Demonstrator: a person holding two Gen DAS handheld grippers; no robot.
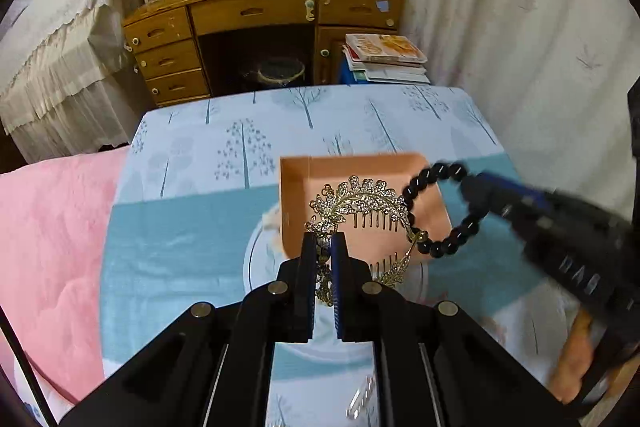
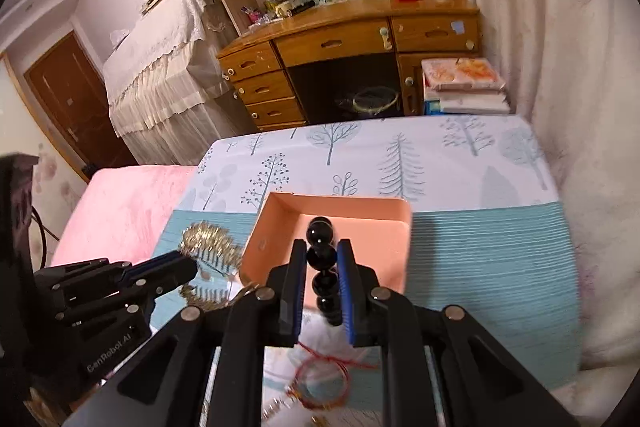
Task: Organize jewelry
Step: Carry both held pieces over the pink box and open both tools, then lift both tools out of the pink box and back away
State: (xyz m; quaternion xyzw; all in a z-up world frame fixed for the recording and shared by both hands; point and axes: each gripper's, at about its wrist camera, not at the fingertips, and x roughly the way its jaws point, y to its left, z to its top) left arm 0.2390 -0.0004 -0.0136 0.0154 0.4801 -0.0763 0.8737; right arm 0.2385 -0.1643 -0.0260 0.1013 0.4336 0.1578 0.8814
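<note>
My left gripper (image 1: 324, 241) is shut on a gold rhinestone leaf hair comb (image 1: 360, 205) and holds it up in front of the open peach box (image 1: 296, 187). My right gripper (image 2: 322, 249) is shut on a black bead bracelet (image 2: 320, 255), held above the peach box (image 2: 276, 223). In the left wrist view the bracelet (image 1: 440, 211) hangs from the right gripper (image 1: 472, 183) over the box's right side. In the right wrist view the left gripper (image 2: 188, 265) with the comb (image 2: 208, 241) is to the left of the box.
The box sits on a bed with a blue tree-print sheet (image 1: 240, 131) and a pink blanket (image 1: 52, 247) at left. A red string bracelet (image 2: 320, 381) lies on a white plate under my right gripper. A wooden desk (image 1: 260, 15) and stacked books (image 1: 384, 59) stand beyond.
</note>
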